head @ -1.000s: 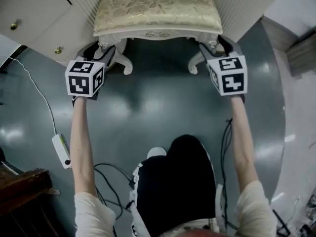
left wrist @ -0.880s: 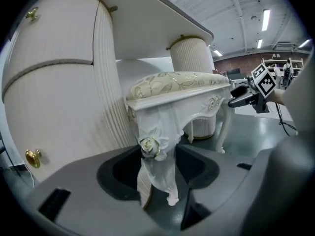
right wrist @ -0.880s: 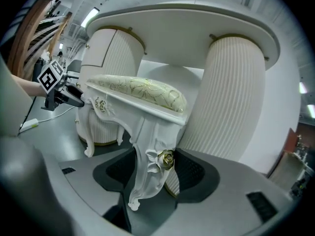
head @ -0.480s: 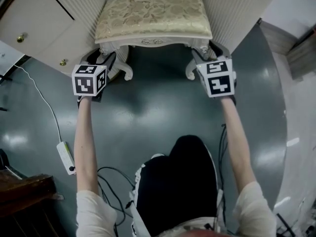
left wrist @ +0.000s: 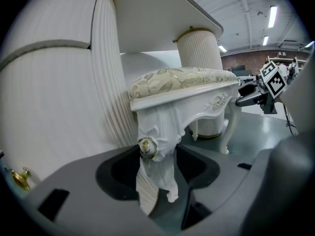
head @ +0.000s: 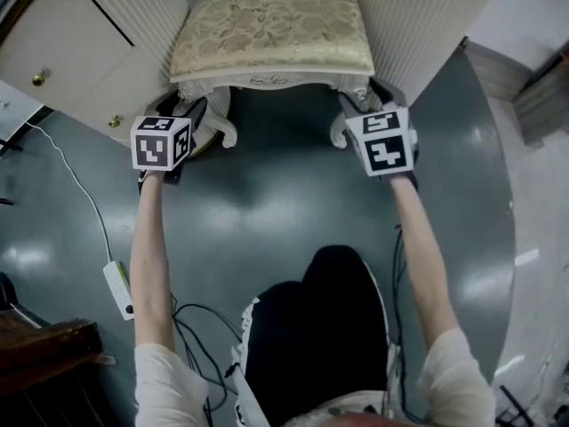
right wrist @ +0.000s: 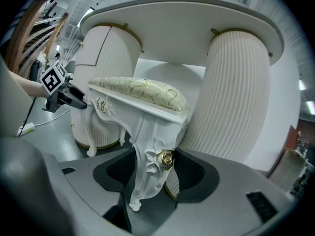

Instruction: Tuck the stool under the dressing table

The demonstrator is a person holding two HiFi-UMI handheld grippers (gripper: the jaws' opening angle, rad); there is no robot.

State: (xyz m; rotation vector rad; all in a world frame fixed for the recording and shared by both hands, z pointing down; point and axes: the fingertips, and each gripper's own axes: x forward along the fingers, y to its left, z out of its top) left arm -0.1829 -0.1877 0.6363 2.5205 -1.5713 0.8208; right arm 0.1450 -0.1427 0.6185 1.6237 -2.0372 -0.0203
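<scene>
Stool: the white carved stool (head: 271,25) with a cream floral cushion stands on the glossy grey floor (head: 284,194), its seat between the two ribbed white pedestals (head: 404,16) of the white dressing table (right wrist: 197,28). Its front edge lies about level with the pedestal fronts.
Left tool: the left tool (left wrist: 156,163) is closed on the stool's curved front-left leg (left wrist: 152,146), just under the gold rosette, with the jaws snug on either side.
Right tool: the right tool (right wrist: 150,168) clamps the front-right leg (right wrist: 147,151) at the same height. The jaws stand fairly wide because the leg is thick.
Step in hand: pushing the stool into the knee space with both tools. It looks nearly home, though only the front legs show.
Next move: probably a short, even push straight ahead, with both sides kept level so neither leg scrapes a pedestal. After that, both tools open and draw back clear of the legs.
</scene>
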